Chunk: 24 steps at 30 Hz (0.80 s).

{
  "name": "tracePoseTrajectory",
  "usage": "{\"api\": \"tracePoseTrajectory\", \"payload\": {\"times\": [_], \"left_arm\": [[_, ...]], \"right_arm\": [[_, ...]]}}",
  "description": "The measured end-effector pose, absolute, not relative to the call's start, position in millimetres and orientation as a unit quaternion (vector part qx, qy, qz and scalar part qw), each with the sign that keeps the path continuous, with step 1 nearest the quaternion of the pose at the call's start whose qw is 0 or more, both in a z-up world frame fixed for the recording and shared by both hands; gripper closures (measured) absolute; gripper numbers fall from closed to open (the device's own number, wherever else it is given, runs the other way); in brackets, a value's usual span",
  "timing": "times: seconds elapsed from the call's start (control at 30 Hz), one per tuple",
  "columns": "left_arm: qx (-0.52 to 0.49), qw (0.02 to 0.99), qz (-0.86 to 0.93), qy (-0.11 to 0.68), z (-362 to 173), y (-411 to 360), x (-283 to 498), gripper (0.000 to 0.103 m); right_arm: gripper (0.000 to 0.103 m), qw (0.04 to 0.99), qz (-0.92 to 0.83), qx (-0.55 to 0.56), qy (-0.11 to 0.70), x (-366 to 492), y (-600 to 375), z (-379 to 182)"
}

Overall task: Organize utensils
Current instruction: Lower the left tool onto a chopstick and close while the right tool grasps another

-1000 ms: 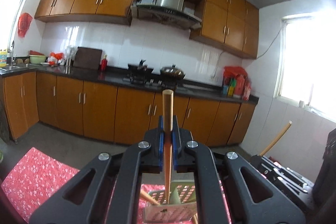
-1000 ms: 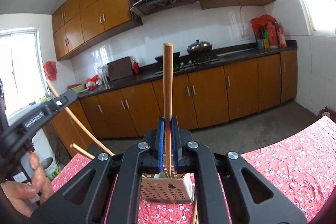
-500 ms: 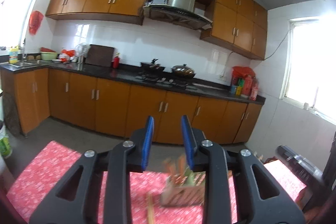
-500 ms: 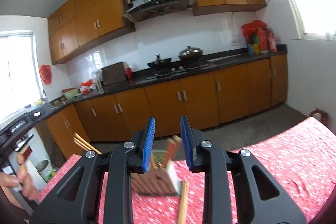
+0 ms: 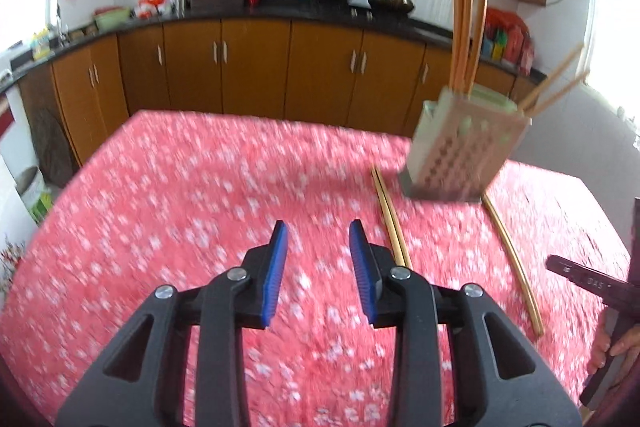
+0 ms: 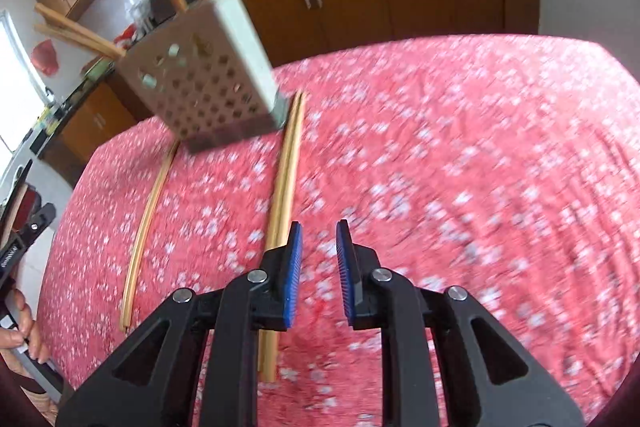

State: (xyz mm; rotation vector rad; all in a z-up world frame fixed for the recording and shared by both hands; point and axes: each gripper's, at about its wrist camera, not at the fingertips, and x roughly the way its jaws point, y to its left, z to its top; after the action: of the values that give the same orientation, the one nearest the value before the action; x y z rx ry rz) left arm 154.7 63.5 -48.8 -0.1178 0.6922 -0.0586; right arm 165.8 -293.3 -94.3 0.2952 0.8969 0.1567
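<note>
A perforated beige utensil holder (image 5: 460, 151) stands on the red floral tablecloth (image 5: 200, 195) with several wooden chopsticks (image 5: 464, 27) upright in it. A pair of chopsticks (image 5: 390, 219) lies on the cloth just right of my left gripper (image 5: 318, 227), which is open and empty. A single chopstick (image 5: 512, 259) lies farther right. In the right wrist view the holder (image 6: 200, 83) is up left. The pair (image 6: 284, 187) runs under the left finger of my right gripper (image 6: 319, 227), whose jaws are closing with nothing between them. The single chopstick (image 6: 148, 211) lies to the left.
Wooden kitchen cabinets (image 5: 256, 75) and a dark counter run beyond the table's far edge. A person's hand (image 5: 616, 351) with the other gripper's handle shows at the right edge of the left wrist view. In the right wrist view a hand (image 6: 20, 323) shows at the left.
Both grippers were shut on upright chopsticks above the holder. They opened, the chopsticks left the jaws, and both grippers have sunk and tipped down towards the tablecloth.
</note>
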Motion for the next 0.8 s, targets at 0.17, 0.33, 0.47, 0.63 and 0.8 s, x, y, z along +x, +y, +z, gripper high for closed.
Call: {"api": "tracePoseTrajectory", "payload": {"times": [0.17,0.33,0.47,0.63,0.8], "left_arm": [[-0.066,0.93,-0.044,0.36,-66.2,54.6,155.4,0.071],[-0.061,0.924,-0.059,0.374,-73.9,42.6,155.9,0.071],[-0.065,0.915,-0.074,0.391,-78.2,34.9,162.3,0.071],[-0.072,0.903,-0.094,0.414,-86.1,24.5,167.2,0.08],[-0.069,0.893,-0.116,0.43,-94.3,9.8,172.0,0.086]], "right_arm": [[0.085,0.882,0.083,0.122,0.447,170.1,-272.0,-105.8],[0.087,0.886,0.078,0.095,0.448,171.3,-262.5,-111.6],[0.095,0.891,0.068,0.057,0.445,174.4,-254.9,-110.9],[0.096,0.896,0.011,0.066,0.438,180.4,-271.8,-111.9],[0.096,0.896,-0.015,0.088,0.435,180.5,-291.7,-111.8]]}}
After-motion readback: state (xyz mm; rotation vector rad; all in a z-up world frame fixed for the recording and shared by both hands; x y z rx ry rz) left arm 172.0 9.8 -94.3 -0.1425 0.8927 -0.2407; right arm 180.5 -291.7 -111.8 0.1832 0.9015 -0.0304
